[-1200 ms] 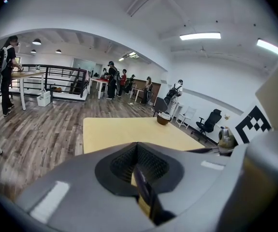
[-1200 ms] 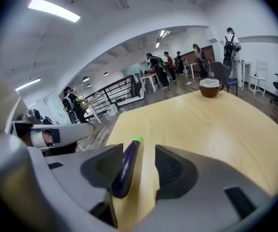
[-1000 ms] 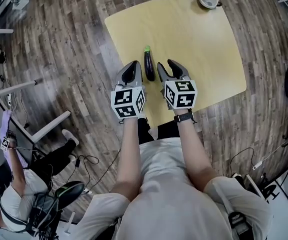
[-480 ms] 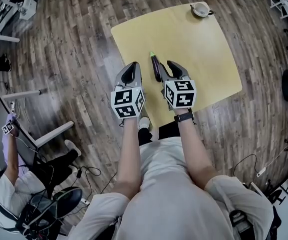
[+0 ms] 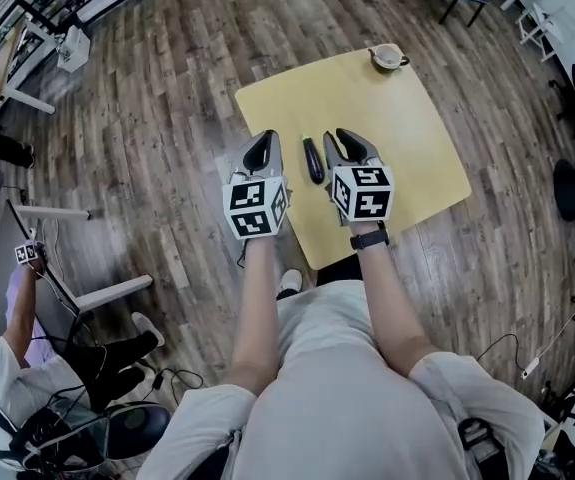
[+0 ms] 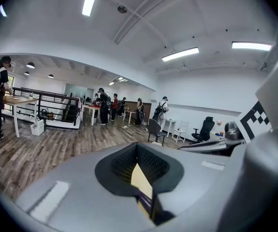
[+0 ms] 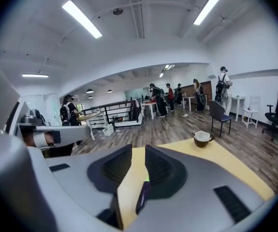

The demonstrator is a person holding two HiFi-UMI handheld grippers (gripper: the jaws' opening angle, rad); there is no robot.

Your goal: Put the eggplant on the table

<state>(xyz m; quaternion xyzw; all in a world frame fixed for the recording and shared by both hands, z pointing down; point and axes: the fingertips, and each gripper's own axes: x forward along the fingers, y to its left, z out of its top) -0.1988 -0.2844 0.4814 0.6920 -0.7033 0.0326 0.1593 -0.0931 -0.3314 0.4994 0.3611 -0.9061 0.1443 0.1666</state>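
We think the job was done: the eggplant (image 5: 312, 160) lay on the table (image 5: 417, 108), nr the edge closest to us. Our right gripper (image 5: 343, 143) was closing on nothing; our left gripper (image 5: 265, 143) was shut, empty.

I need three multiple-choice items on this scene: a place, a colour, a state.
1. Where on the table does the cup stand? A. near corner B. far corner C. centre
2. Which colour has the table top? A. white B. yellow C. black
3. The eggplant is: A. lying on the table B. inside the cup C. on the floor
Answers: 1 B, it stands at the corner farthest from the person; 2 B, the top is pale yellow; 3 A, it lies free on the top.
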